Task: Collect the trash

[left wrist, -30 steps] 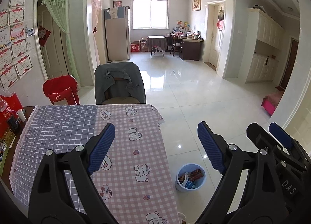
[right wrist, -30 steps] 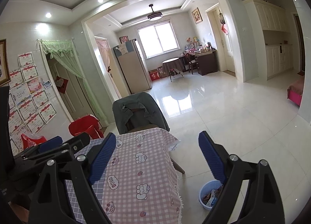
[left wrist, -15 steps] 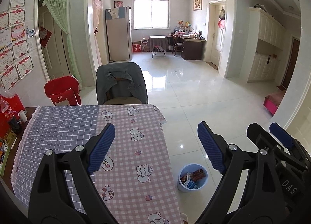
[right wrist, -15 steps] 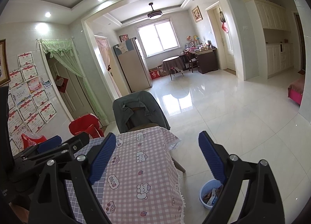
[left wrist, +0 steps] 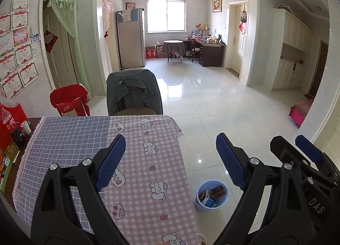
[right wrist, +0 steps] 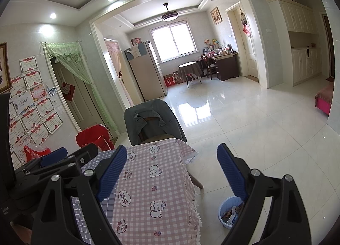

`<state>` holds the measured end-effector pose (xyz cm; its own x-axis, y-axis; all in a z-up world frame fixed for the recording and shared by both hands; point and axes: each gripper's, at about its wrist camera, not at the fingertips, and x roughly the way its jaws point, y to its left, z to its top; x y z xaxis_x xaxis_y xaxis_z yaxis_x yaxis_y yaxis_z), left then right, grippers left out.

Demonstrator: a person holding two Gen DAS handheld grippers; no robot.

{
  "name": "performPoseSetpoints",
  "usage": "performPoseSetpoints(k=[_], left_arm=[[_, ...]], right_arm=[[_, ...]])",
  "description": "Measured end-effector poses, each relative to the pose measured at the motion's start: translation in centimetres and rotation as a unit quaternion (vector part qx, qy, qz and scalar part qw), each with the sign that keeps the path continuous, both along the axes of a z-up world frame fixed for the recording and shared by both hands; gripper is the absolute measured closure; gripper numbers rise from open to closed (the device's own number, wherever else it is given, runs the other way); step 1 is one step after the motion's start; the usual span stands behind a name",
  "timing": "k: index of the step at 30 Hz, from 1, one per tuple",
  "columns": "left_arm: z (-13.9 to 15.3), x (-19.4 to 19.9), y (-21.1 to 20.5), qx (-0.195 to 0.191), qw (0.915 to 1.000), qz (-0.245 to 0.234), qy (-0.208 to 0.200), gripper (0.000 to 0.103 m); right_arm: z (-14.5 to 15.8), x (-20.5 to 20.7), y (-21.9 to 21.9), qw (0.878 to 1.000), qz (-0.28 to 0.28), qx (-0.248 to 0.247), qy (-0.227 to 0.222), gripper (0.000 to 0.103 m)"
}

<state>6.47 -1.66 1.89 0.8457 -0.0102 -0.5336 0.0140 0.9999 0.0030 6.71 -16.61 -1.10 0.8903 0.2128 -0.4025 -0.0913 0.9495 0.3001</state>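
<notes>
A small blue waste bin [left wrist: 211, 195] stands on the floor by the table's right side, with several wrappers and small boxes inside; it shows again as the bin [right wrist: 230, 213] in the right wrist view, partly behind a finger. My left gripper [left wrist: 171, 160] is open above the tablecloth's right part, nothing between its blue pads. My right gripper [right wrist: 171, 170] is open too, held over the table edge and empty. The right gripper [left wrist: 306, 151] appears at the far right of the left wrist view. The left gripper [right wrist: 53, 160] appears at the left of the right wrist view.
The table [left wrist: 144, 160] wears a pink bear-print cloth and a blue checked cloth [left wrist: 68, 138]. A chair with a grey jacket [left wrist: 132, 92] stands at its far end. Red bags, a bottle and a paper cup [left wrist: 25, 127] sit at the left. Glossy tiled floor [left wrist: 223, 107] stretches beyond.
</notes>
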Motion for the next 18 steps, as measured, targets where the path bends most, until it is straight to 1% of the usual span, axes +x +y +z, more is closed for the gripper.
performPoseSetpoints(k=[8,18], left_arm=[[0.18,-0.36,-0.01,0.004,0.9999,0.004,-0.013,0.017],[0.05,-0.57,-0.30,0.005,0.9999,0.001,-0.013,0.017]], right_arm=[[-0.20,0.07,0.48,1.000,0.004,0.000,-0.001,0.018],[0.04,-0.12,0.50,1.000,0.002,0.002,-0.001,0.018]])
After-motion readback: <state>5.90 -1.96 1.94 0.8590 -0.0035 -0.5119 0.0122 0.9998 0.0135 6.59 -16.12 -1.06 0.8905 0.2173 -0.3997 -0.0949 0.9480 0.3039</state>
